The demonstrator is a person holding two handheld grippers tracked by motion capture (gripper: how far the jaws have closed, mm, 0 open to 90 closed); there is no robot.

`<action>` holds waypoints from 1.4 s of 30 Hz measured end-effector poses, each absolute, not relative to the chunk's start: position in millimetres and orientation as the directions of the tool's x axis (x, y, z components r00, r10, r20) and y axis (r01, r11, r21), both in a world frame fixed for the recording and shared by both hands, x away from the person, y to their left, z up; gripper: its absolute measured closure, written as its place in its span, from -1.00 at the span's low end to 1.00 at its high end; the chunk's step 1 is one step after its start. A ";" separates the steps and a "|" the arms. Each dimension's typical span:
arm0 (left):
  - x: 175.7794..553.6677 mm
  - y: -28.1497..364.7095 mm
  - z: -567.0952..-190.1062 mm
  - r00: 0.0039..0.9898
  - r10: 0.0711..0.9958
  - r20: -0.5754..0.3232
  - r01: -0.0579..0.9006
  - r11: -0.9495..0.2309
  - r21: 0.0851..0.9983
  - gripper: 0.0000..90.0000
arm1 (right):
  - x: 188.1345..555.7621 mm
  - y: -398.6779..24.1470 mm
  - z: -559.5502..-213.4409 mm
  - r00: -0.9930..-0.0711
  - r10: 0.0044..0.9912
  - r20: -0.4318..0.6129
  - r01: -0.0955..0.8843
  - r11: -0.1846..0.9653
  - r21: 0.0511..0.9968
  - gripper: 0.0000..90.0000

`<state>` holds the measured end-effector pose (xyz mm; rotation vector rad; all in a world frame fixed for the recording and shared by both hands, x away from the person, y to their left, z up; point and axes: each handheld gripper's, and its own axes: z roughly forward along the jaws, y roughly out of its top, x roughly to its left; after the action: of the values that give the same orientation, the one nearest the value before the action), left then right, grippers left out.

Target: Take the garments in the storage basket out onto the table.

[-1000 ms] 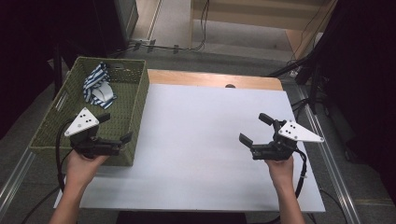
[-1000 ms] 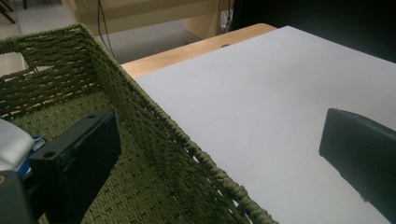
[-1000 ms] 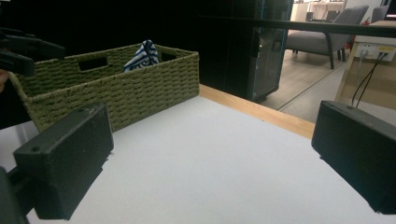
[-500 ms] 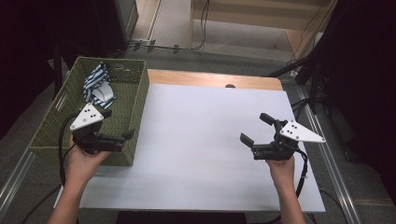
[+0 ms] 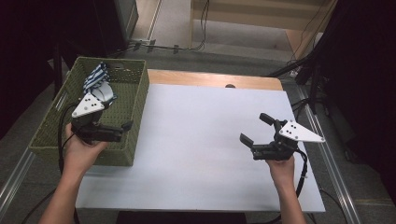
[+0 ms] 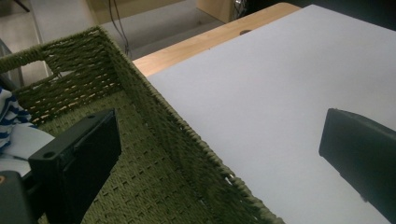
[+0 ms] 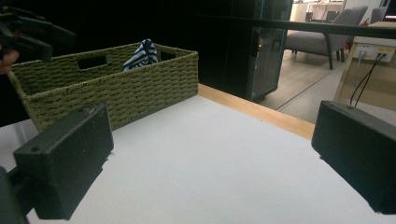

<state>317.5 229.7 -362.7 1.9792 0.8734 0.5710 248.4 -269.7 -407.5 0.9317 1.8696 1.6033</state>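
High view first: one green woven basket sits at the left end of the bench, and one blue-and-white striped cloth is bunched in the basket's far corner, poking up over the rim. The left gripper hangs over the basket's near-right part, on the side nearest the white sheet. The right gripper is well away from the basket, out over the bare white bench, jaws spread with nothing in them.

Left gripper view: its jaws are wide apart and straddle the basket's right wall, one over the woven floor, the other over the white sheet. A bit of the striped cloth peeks in at the left edge, beyond the inside jaw. Nothing gripped.

Right gripper view: jaws apart again, aimed across the bench at the basket, with the cloth sticking up at its far end and the left gripper hovering above the basket's near end.

My read: the step is getting the left one onto that cloth. To do it well I'd bring both jaws inside the wall first, then swing toward the far corner and come down on the raised peak of the fabric instead of digging at the weave. Keep the jaws wide until the fabric sits between them.

Count: one basket, one cloth, two grippers.
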 end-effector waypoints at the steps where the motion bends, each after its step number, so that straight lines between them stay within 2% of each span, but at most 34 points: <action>1: 319.4 230.2 -362.1 0.646 0.761 0.062 0.362 -0.377 0.852 -1.00 | 248.7 -269.3 -407.8 -0.638 0.768 0.060 0.176 0.070 0.982 -1.00; 30: 376.0 253.8 -361.4 0.561 0.825 0.067 0.486 -0.394 0.780 -1.00 | 249.1 -267.3 -409.2 -0.637 0.769 0.049 0.180 0.087 0.980 -1.00; 42: 411.2 259.4 -361.6 0.492 0.863 0.119 0.565 -0.420 0.710 -1.00 | 249.6 -268.3 -409.5 -0.636 0.770 0.047 0.177 0.086 0.980 -1.00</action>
<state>411.2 259.4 -361.6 2.1348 1.1697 0.6397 249.6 -268.3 -409.5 0.9302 1.8789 1.5835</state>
